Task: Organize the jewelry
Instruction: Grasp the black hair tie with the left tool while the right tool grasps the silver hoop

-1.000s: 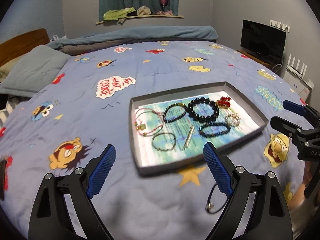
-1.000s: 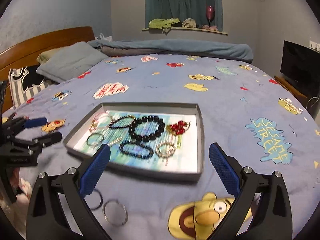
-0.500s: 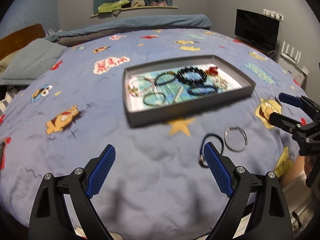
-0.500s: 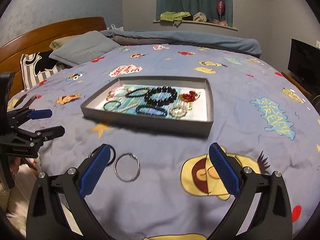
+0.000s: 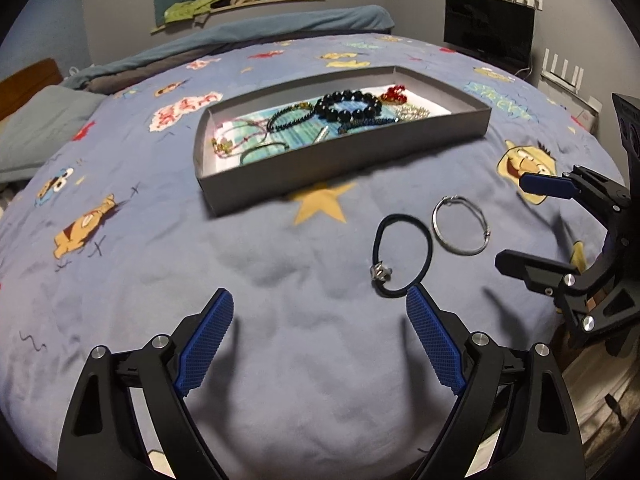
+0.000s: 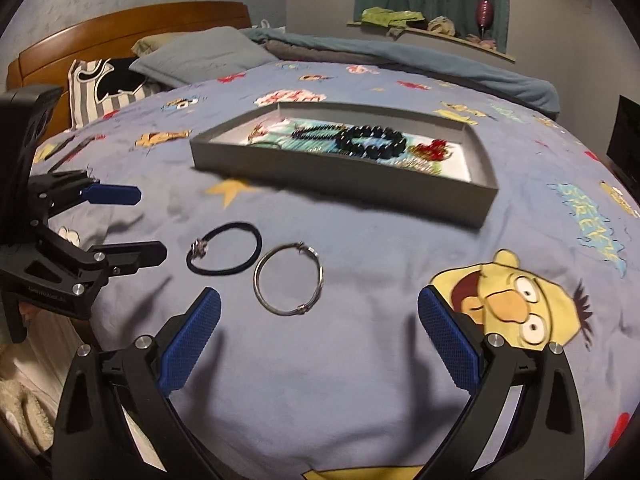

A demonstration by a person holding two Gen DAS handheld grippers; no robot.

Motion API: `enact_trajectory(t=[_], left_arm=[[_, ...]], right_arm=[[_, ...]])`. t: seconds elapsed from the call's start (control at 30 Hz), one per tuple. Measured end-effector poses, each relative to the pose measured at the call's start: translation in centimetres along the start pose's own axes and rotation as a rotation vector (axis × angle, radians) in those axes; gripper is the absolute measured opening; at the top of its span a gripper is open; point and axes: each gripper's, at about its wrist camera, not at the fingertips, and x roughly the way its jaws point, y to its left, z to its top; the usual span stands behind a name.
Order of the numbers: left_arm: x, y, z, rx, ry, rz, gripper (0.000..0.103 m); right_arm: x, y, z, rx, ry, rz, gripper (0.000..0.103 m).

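Observation:
A grey tray (image 5: 344, 160) (image 6: 344, 170) on the bed holds several bracelets, among them a black bead bracelet (image 5: 347, 106) (image 6: 370, 142) and a red one (image 5: 394, 93) (image 6: 432, 148). Two pieces lie loose on the blanket in front of it: a black cord bracelet with a silver charm (image 5: 402, 255) (image 6: 224, 249) and a silver bangle (image 5: 460, 225) (image 6: 289, 278). My left gripper (image 5: 320, 338) is open and empty, just short of the black cord; it also shows in the right wrist view (image 6: 138, 224). My right gripper (image 6: 318, 340) is open and empty, near the bangle; it also shows in the left wrist view (image 5: 516, 224).
The blue cartoon-print blanket (image 5: 200, 280) covers the bed. Pillows (image 6: 200, 56) and a wooden headboard (image 6: 128, 28) stand at the left. A black TV (image 5: 488, 26) is at the right wall. The bed's edge lies just below both grippers.
Both grippers have pulled back from the tray toward the bed's near edge and dropped lower. The loose black cord bracelet and silver bangle now lie in full view ahead of them.

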Motion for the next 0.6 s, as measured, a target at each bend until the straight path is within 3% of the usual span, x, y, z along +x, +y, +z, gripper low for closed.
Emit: enact_trajectory(t=[0.1, 0.23, 0.37, 0.47, 0.57, 0.6], left_arm=[[0.4, 0.2, 0.0, -0.015, 0.005, -0.009, 0.089], [0.9, 0.6, 0.1, -0.03, 0.014, -0.022, 0.088], [1.0, 0.7, 0.1, -0.041, 0.016, -0.039, 0.088], [1.1, 0.5, 0.2, -0.033, 0.013, -0.043, 0.085], [1.3, 0.4, 0.3, -0.029, 0.016, -0.047, 0.081], [1.4, 0.4, 0.3, -0.028, 0.016, -0.05, 0.079]], right_arm=[[0.5, 0.5, 0.0, -0.032, -0.005, -0.017, 0.092], [1.4, 1.2, -0.1, -0.073, -0.005, -0.03, 0.076], [1.9, 1.6, -0.1, -0.099, -0.002, -0.032, 0.071], [2.2, 1.8, 0.1, -0.111, -0.007, -0.033, 0.059], [2.5, 2.1, 0.2, -0.123, -0.006, -0.037, 0.056], [2.6, 2.1, 0.2, -0.125, -0.005, -0.032, 0.045]])
